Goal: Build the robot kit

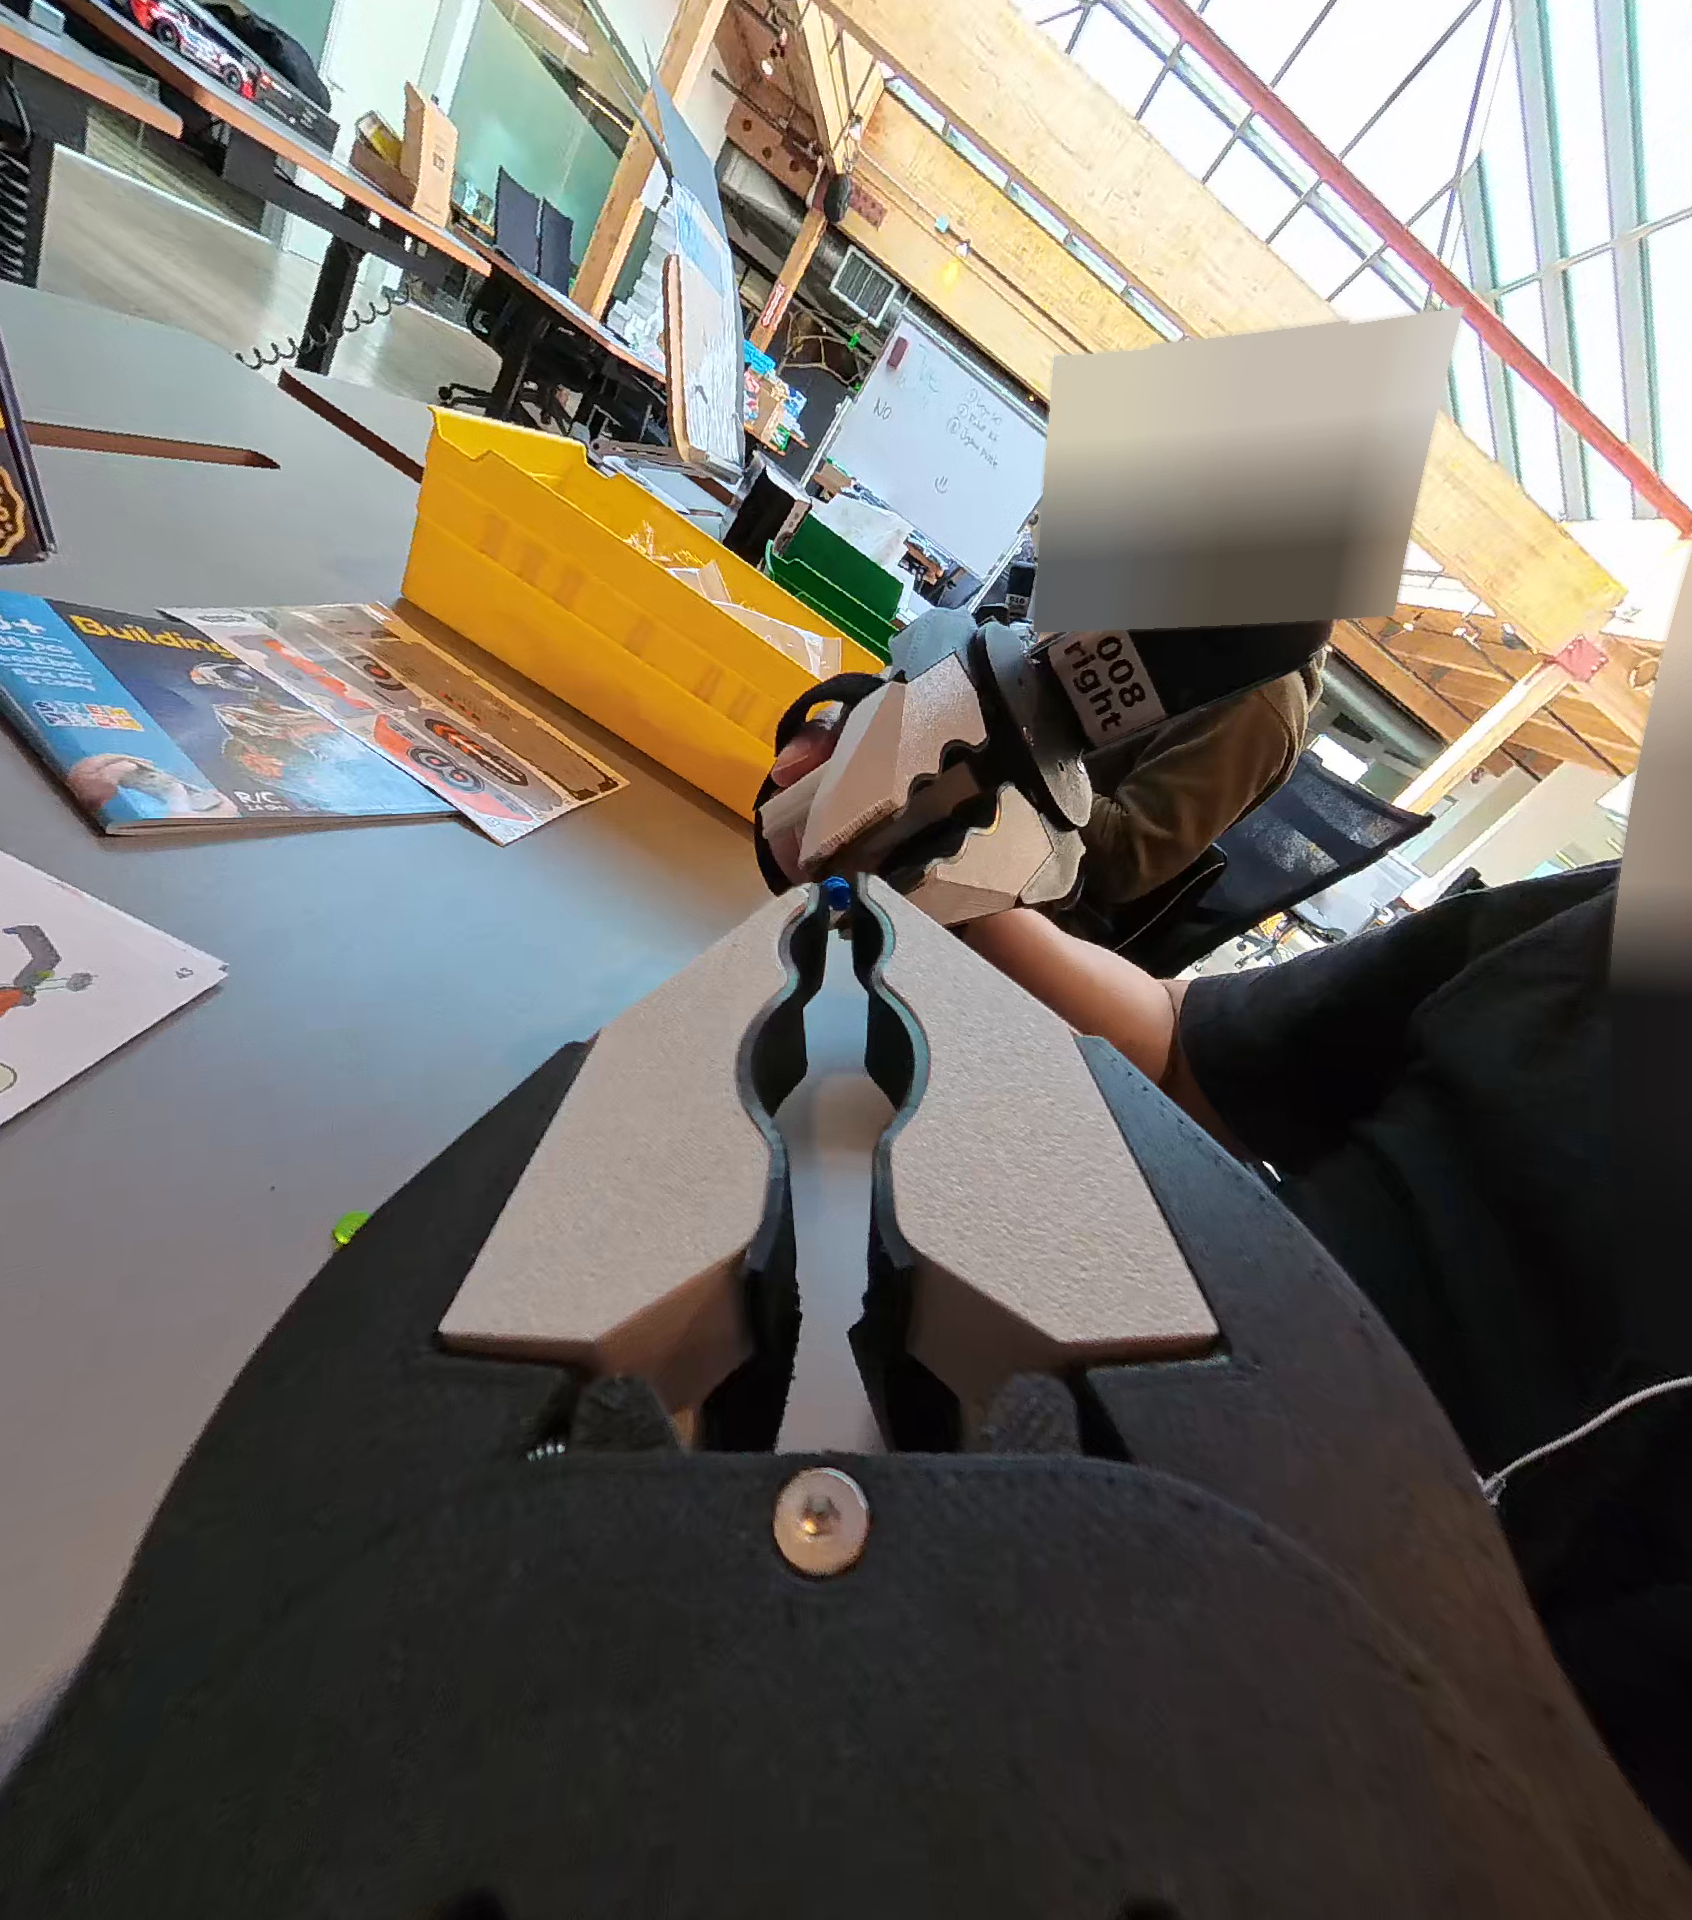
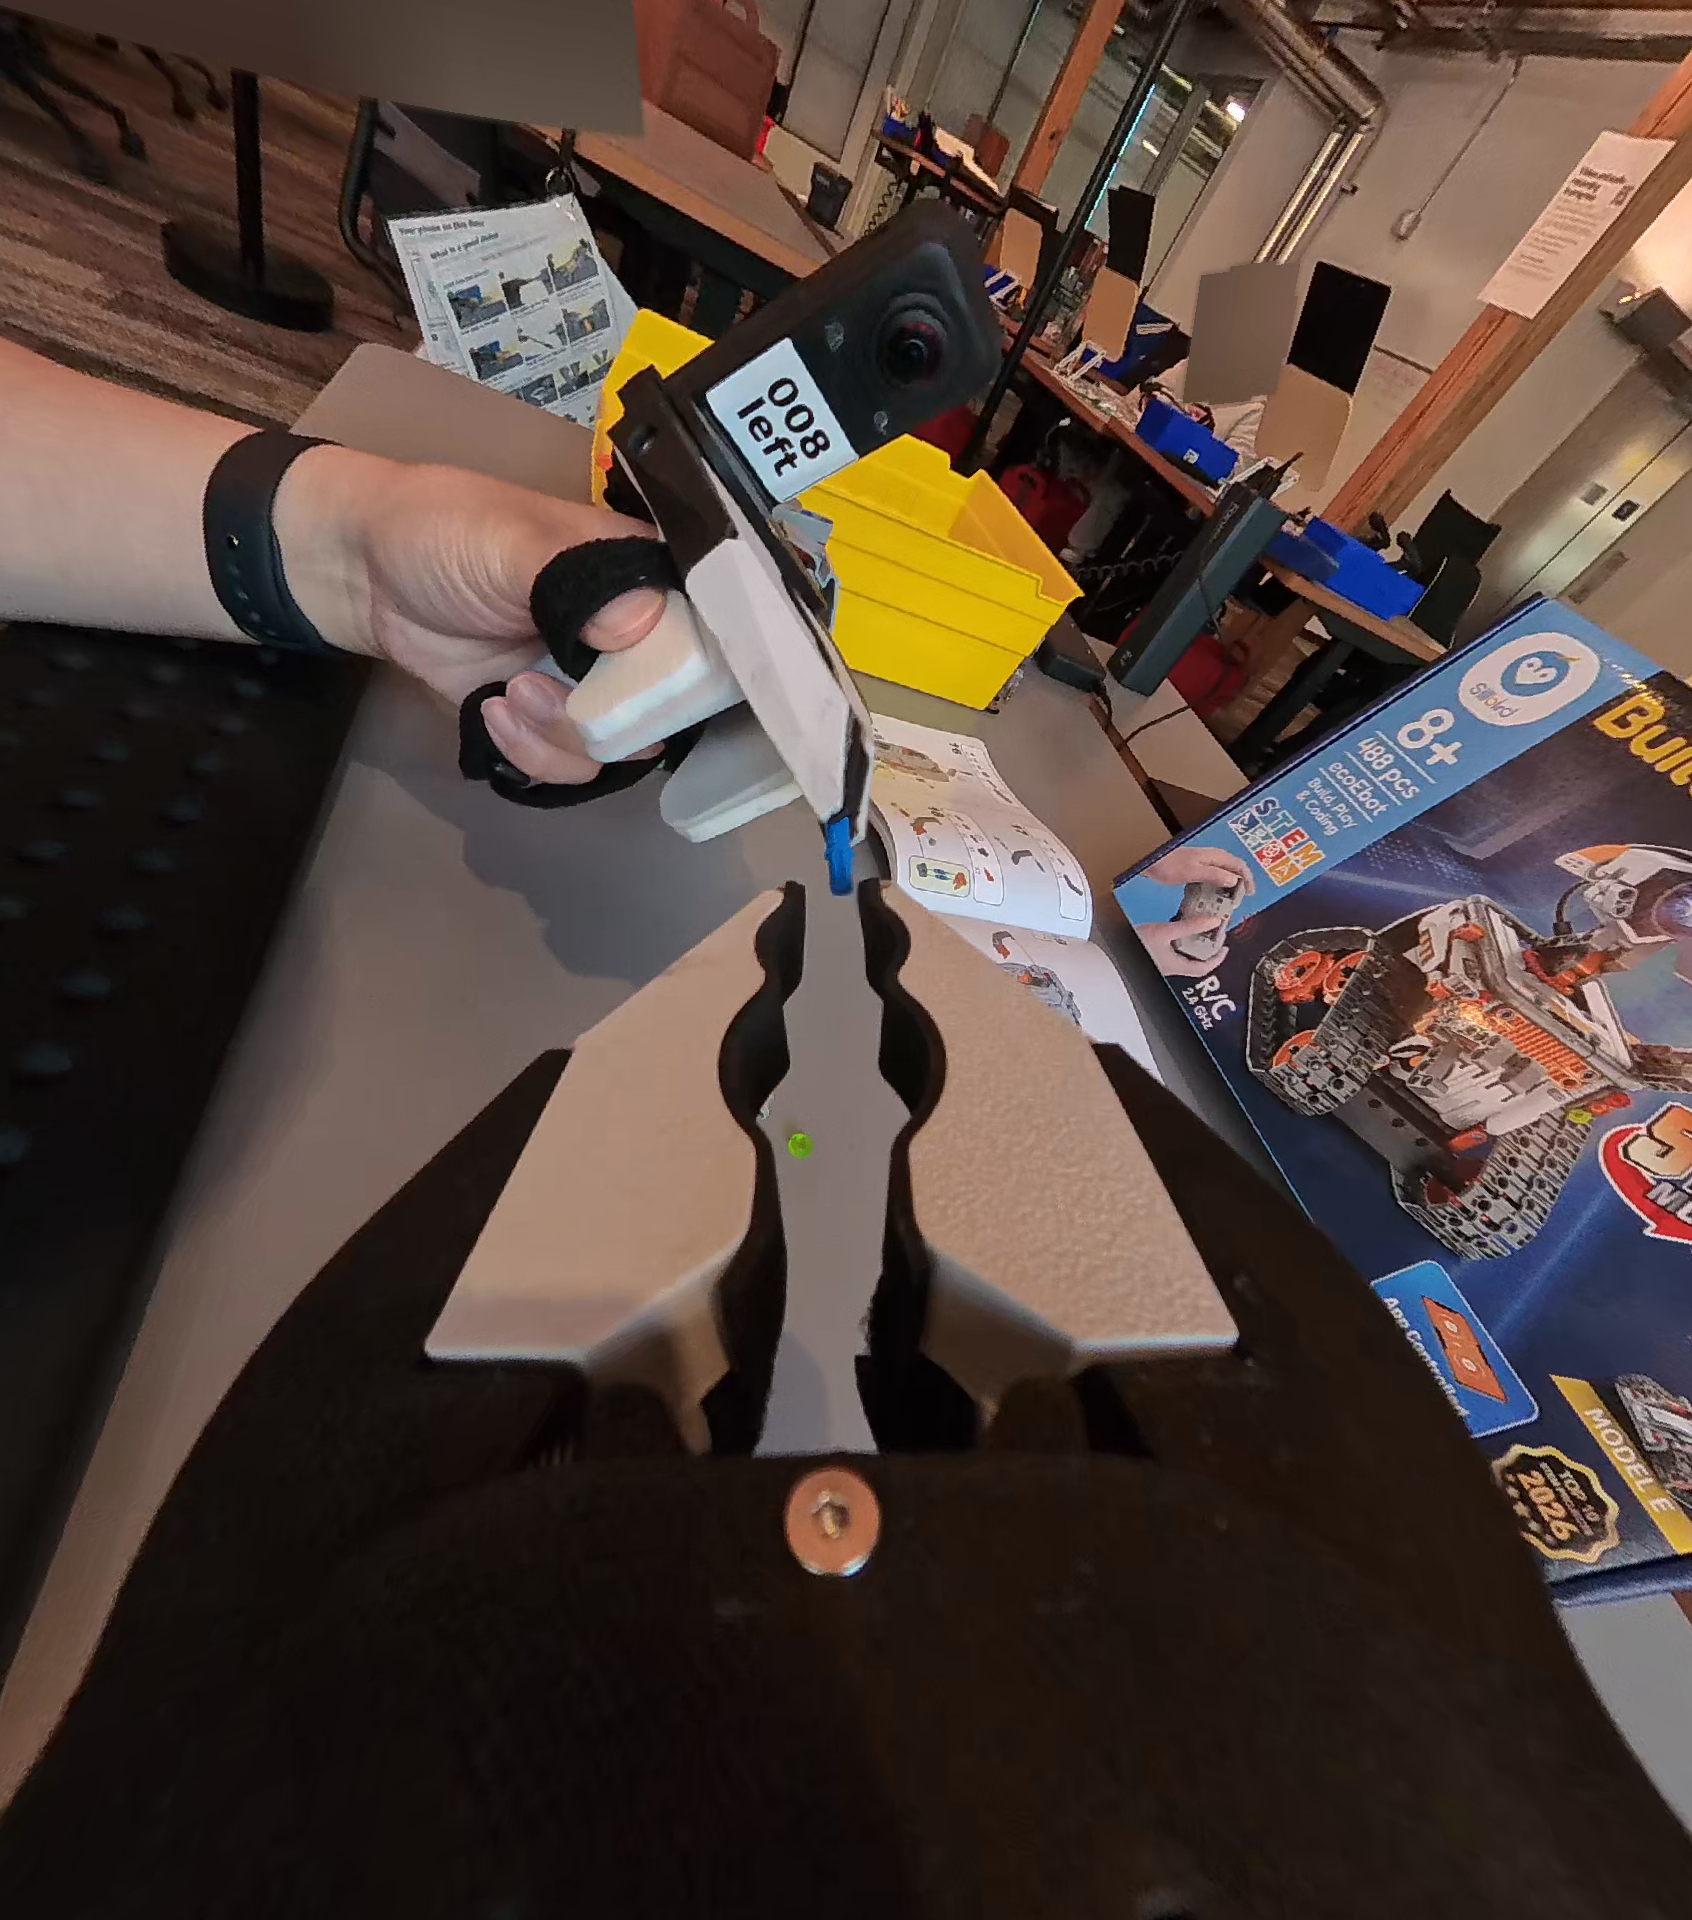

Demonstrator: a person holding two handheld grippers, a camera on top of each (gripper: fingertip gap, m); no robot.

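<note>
Above the grey worktop (image 2: 468, 935), the left gripper (image 1: 837, 902) pinched a small blue peg (image 2: 837, 854) at its fingertips, while the right gripper (image 2: 829, 891), fingers narrowly parted and empty, sat just beside that peg.

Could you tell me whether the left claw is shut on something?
Yes: the left claw is shut on a small blue piece, which protrudes from its tips.

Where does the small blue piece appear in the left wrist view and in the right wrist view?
Left wrist view: small blue piece at centre, pinched between the left tool tips.
Right wrist view: same piece at centre, hanging from the left tool, just above the right tool tips.
Shared landmark: yellow bin on the table.
</note>
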